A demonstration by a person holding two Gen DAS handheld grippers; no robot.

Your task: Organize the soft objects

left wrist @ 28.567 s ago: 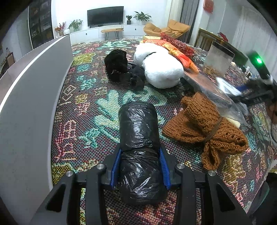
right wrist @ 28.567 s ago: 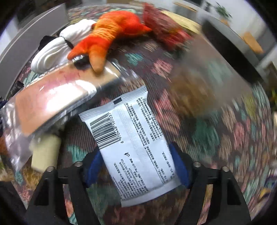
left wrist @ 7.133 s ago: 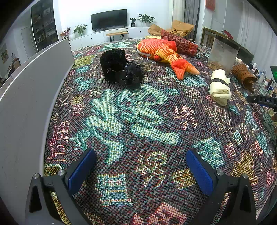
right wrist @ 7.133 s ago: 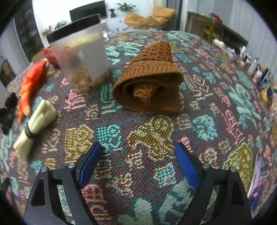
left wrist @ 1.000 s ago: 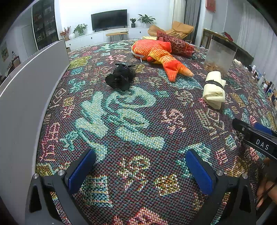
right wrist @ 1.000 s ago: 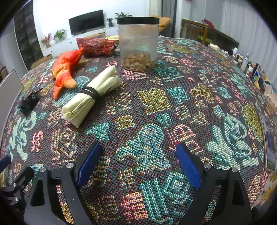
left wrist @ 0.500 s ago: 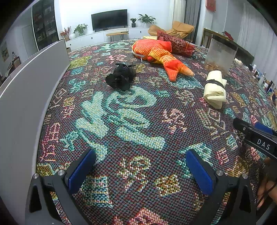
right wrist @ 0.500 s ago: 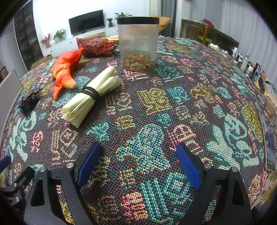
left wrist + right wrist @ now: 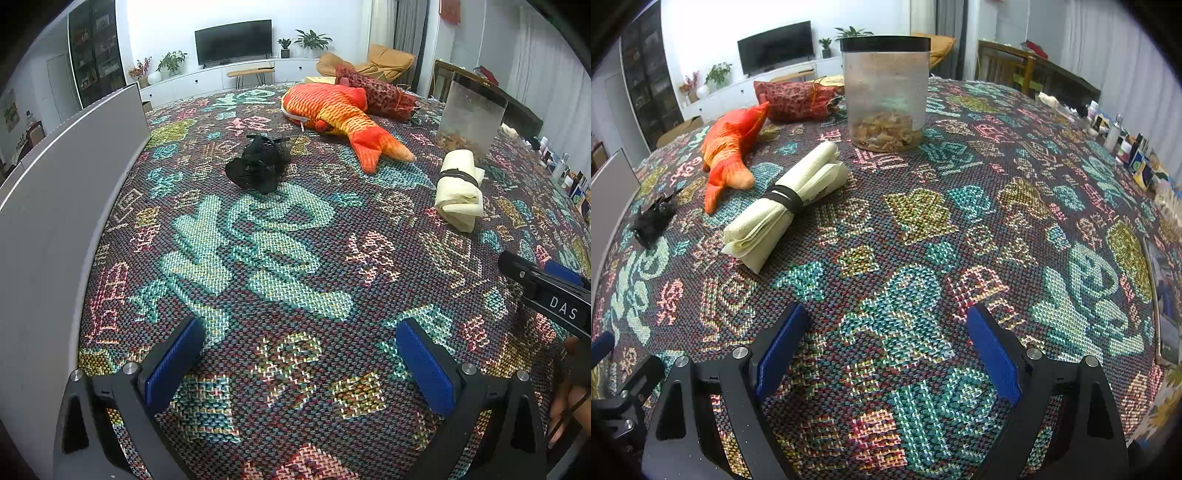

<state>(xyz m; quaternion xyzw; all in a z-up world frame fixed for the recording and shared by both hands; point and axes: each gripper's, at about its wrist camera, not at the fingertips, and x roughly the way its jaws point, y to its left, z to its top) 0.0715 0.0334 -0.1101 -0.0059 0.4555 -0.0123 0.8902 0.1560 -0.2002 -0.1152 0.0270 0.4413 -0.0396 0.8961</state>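
Presently both the left gripper [image 9: 299, 358] and right gripper [image 9: 886, 345] hover wide and empty over the patterned woven cloth [image 9: 923, 221]. At the right one's ten o'clock lies the cream fabric roll bound by a black band [image 9: 785, 206]; a careless grab could slip the band off and unroll it.

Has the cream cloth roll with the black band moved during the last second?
No. In the right wrist view the cream cloth roll lies as before, just in front and left of the clear jar, beside the orange fish toy.
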